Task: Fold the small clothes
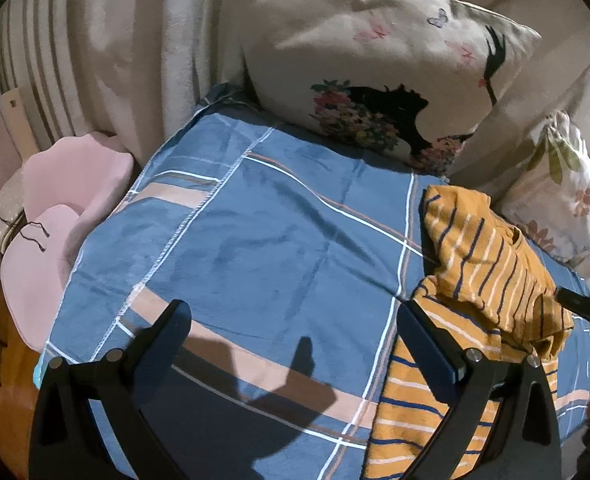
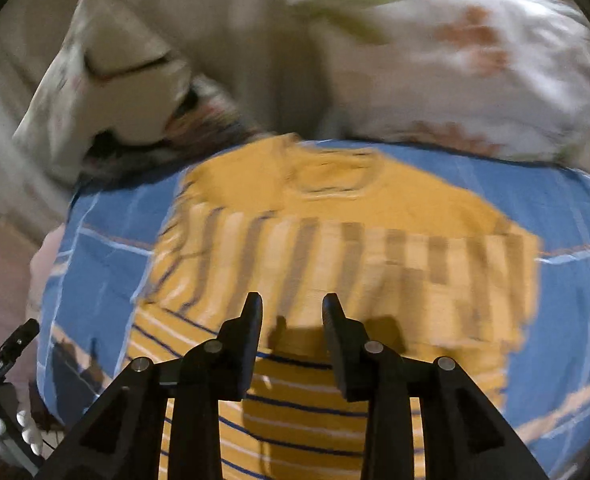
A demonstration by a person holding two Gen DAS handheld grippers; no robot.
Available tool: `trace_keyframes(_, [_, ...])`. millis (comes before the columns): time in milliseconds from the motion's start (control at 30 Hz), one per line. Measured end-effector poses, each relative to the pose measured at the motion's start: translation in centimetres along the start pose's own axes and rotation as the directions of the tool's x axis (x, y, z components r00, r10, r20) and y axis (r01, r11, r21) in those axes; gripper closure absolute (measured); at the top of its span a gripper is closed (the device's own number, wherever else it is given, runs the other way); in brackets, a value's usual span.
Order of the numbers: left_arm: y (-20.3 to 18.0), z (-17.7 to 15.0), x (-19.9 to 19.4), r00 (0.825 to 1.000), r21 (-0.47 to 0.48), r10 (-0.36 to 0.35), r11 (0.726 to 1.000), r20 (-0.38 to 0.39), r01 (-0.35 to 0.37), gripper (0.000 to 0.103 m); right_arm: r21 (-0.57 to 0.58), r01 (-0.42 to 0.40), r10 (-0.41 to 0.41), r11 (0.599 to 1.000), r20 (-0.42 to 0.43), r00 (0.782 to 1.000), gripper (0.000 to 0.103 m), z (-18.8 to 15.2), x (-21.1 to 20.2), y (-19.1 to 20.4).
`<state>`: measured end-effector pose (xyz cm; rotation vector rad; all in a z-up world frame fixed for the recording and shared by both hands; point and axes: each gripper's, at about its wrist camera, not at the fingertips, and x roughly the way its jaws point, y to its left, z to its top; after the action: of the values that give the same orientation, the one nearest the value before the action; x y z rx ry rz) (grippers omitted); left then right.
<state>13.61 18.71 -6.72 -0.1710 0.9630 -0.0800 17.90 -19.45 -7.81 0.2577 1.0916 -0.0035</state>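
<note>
A small mustard-yellow shirt with navy and white stripes [image 1: 491,276] lies partly folded on the blue plaid bed cover [image 1: 279,232], at the right in the left wrist view. My left gripper [image 1: 291,316] is wide open and empty, its right finger over the shirt's left edge. In the blurred right wrist view the shirt [image 2: 335,240] fills the middle, collar at the far side. My right gripper [image 2: 292,308] hovers over the shirt's near part, fingers apart and empty. Its tip shows at the right edge of the left wrist view [image 1: 583,306].
A beige pillow with a flower print [image 1: 375,60] leans at the head of the bed. A white floral pillow [image 1: 571,192] lies at the right. A pink cushion [image 1: 51,232] sits off the bed's left edge. A curtain [image 1: 107,40] hangs behind.
</note>
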Motion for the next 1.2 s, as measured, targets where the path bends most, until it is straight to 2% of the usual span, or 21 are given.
trace_keyframes(100, [0.0, -0.3, -0.2, 1.0, 0.001, -0.003, 1.0, 0.0, 0.003, 0.0, 0.009, -0.048, 0.048, 0.999, -0.025, 0.999, 0.069, 0.9, 3.5, 2.6])
trace_keyframes(233, [0.8, -0.8, 0.0, 1.0, -0.015, 0.006, 1.0, -0.009, -0.006, 0.0, 0.005, -0.031, 0.031, 1.0, -0.095, 0.995, 0.069, 2.2, 9.3, 6.3])
trace_keyframes(367, [1.7, -1.2, 0.2, 1.0, -0.018, 0.024, 1.0, -0.009, -0.024, 0.0, 0.035, -0.16, 0.164, 0.987, -0.195, 0.967, 0.066, 2.1, 14.4, 10.1])
trace_keyframes(400, [1.9, -1.2, 0.3, 1.0, -0.017, 0.03, 0.999, -0.008, -0.03, 0.0, 0.013, -0.158, 0.157, 0.987, -0.18, 0.971, 0.066, 2.2, 14.4, 10.8])
trace_keyframes(433, [1.9, -1.1, 0.5, 0.999, -0.02, 0.034, 0.999, -0.008, -0.034, 0.0, -0.007, -0.16, 0.156, 0.987, -0.17, 0.973, 0.066, 2.2, 14.3, 11.3])
trace_keyframes(467, [2.0, -1.1, 0.6, 0.999, -0.023, 0.033, 0.999, -0.01, -0.033, 0.0, -0.01, -0.199, 0.195, 0.98, -0.151, 0.969, 0.066, 2.2, 13.3, 11.4])
trace_keyframes(533, [1.9, -0.9, 0.9, 0.999, -0.027, 0.029, 0.999, -0.013, -0.03, 0.0, -0.007, -0.27, 0.267, 0.963, -0.109, 0.957, 0.066, 2.0, 10.5, 10.7])
trace_keyframes(567, [1.7, -0.9, 1.0, 1.0, -0.025, 0.025, 0.999, -0.013, -0.025, 0.0, -0.016, -0.276, 0.275, 0.961, -0.076, 0.959, 0.066, 1.6, 8.4, 9.7])
trace_keyframes(633, [1.2, -0.9, 0.8, 1.0, -0.018, 0.022, 1.0, -0.004, -0.022, 0.0, -0.007, -0.276, 0.276, 0.961, -0.016, 0.961, 0.062, 0.2, 4.5, 7.0])
trace_keyframes(700, [0.6, -1.0, 0.6, 1.0, -0.018, 0.02, 1.0, 0.001, -0.02, 0.0, 0.105, -0.256, 0.252, 0.961, 0.051, 0.966, 0.052, -1.8, 0.3, 1.2])
trace_keyframes(733, [0.3, -1.1, 0.5, 1.0, -0.022, 0.021, 1.0, 0.003, -0.021, 0.0, 0.181, -0.252, 0.243, 0.951, 0.071, 0.967, 0.05, -3.0, -0.9, -1.5])
trace_keyframes(800, [-0.4, -1.3, 0.2, 0.999, -0.029, 0.033, 0.999, 0.009, -0.033, 0.0, 0.415, -0.294, 0.272, 0.861, 0.111, 0.956, 0.048, -6.0, -2.8, -8.3])
trace_keyframes(833, [-0.7, -1.4, 0.0, 0.999, -0.032, 0.039, 0.999, 0.011, -0.039, 0.0, 0.509, -0.328, 0.303, 0.796, 0.136, 0.943, 0.047, -7.4, -3.1, -10.9])
trace_keyframes(867, [-1.1, -1.5, -0.2, 0.999, -0.037, 0.043, 0.998, 0.011, -0.043, 0.0, 0.61, -0.371, 0.338, 0.701, 0.173, 0.925, 0.047, -9.3, -3.3, -13.9])
trace_keyframes(933, [-2.1, -1.7, -0.6, 0.999, -0.043, 0.05, 0.998, 0.016, -0.049, 0.0, 0.696, -0.419, 0.374, 0.583, 0.227, 0.899, 0.046, -11.1, -3.0, -16.7])
trace_keyframes(1000, [-3.4, -1.8, -1.1, 0.998, -0.031, 0.054, 0.998, 0.023, -0.053, 0.0, 0.754, -0.42, 0.383, 0.505, 0.241, 0.892, 0.044, -11.6, -2.1, -18.5])
trace_keyframes(1067, [-4.9, -2.1, -1.8, 0.998, -0.012, 0.056, 0.998, 0.037, -0.056, 0.0, 0.789, -0.448, 0.411, 0.421, 0.274, 0.87, 0.043, -11.9, -1.2, -19.8])
trace_keyframes(1100, [-5.8, -2.3, -2.2, 0.998, 0.0, 0.055, 0.999, 0.044, -0.055, 0.0, 0.804, -0.446, 0.422, 0.393, 0.273, 0.865, 0.043, -11.7, -0.7, -20.5])
trace_keyframes(1167, [-7.2, -2.9, -2.7, 0.998, 0.017, 0.047, 0.999, 0.045, -0.048, 0.0, 0.837, -0.407, 0.407, 0.366, 0.249, 0.879, 0.043, -11.7, 0.3, -21.7])
trace_keyframes(1200, [-7.6, -3.2, -3.0, 0.998, 0.022, 0.043, 0.999, 0.043, -0.044, 0.0, 0.853, -0.393, 0.416, 0.343, 0.237, 0.878, 0.043, -11.5, 1.4, -22.1])
